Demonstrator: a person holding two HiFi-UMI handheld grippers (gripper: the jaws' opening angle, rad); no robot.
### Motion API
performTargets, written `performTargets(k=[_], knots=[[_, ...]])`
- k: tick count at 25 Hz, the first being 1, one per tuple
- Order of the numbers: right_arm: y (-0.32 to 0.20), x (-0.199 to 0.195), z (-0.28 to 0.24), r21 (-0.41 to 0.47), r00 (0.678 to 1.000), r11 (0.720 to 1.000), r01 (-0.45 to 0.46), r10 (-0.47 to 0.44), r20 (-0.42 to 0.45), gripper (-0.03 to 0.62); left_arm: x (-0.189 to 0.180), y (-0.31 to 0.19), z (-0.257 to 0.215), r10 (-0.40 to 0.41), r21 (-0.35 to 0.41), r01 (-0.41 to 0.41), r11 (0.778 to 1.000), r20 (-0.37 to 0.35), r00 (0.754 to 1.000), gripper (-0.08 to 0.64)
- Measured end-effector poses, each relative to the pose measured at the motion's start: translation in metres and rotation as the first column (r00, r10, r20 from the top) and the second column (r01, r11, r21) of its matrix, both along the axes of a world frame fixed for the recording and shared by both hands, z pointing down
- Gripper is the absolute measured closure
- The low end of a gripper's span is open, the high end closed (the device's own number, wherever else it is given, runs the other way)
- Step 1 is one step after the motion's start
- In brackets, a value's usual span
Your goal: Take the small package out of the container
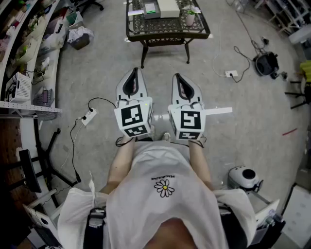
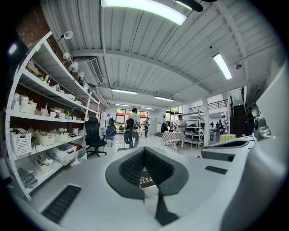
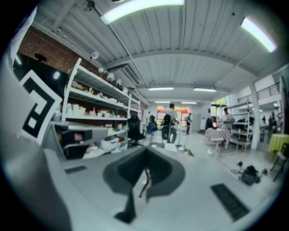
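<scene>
The left hand-held gripper [image 1: 132, 78] and right hand-held gripper [image 1: 180, 82] have smooth matt light-grey plastic shells, the worktop [image 1: 165, 28] is dark openwork metal, and the floor [image 1: 252, 116] is smooth matt grey.

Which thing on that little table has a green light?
The grey box beside the white box on the table; only it glows green.

The left gripper [image 1: 133, 74] and right gripper [image 1: 178, 78] sit side by side, just apart. A table [image 1: 167, 35] stands ahead of both jaws, with a box [image 1: 168, 7] and a cup [image 1: 190, 18] on it. Shelves [image 1: 24, 63] run well left of the left jaws. A power strip [image 1: 88, 116] lies on the floor, left of them and further back. A socket [image 1: 231, 74] lies right of the right jaws, a round device [image 1: 265, 63] beyond it. Tape [image 1: 217, 111] lies behind and right of those jaws.
</scene>
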State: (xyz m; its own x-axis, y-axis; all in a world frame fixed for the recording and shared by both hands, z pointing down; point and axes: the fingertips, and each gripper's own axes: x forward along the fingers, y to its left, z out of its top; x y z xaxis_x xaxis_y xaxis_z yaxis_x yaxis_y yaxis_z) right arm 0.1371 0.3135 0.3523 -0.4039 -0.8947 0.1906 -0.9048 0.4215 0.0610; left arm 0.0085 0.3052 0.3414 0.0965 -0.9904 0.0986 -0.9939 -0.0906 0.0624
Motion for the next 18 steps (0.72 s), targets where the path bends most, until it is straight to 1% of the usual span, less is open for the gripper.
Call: performTargets(k=[4, 10, 12, 16, 18], knots=[[-0.002, -0.005, 0.003, 0.000, 1.000, 1.000, 0.009, -0.009, -0.008, 0.561, -0.001, -0.004, 0.000, 0.010, 0.005, -0.010, 1.000, 0.015, 1.000, 0.538], [0.003, -0.009, 0.007, -0.021, 0.999, 0.999, 0.041, -0.041, 0.002, 0.561, 0.001, 0.001, 0.005, 0.013, -0.015, -0.013, 1.000, 0.020, 1.000, 0.538], [0.004, -0.004, 0.007, -0.017, 0.999, 0.999, 0.043, -0.043, 0.009, 0.561, 0.003, 0.001, 0.005, 0.009, -0.014, -0.009, 1.000, 0.017, 1.000, 0.538], [0.006, 0.012, 0.002, -0.012, 0.997, 0.999, 0.037, -0.036, 0.074, 0.561, 0.008, 0.005, 0.005, -0.006, -0.013, 0.006, 1.000, 0.009, 1.000, 0.538], [0.007, 0.020, 0.000, 0.001, 0.997, 0.999, 0.041, -0.041, 0.071, 0.561, 0.011, 0.006, 0.005, -0.019, -0.010, 0.019, 1.000, 0.009, 1.000, 0.538]])
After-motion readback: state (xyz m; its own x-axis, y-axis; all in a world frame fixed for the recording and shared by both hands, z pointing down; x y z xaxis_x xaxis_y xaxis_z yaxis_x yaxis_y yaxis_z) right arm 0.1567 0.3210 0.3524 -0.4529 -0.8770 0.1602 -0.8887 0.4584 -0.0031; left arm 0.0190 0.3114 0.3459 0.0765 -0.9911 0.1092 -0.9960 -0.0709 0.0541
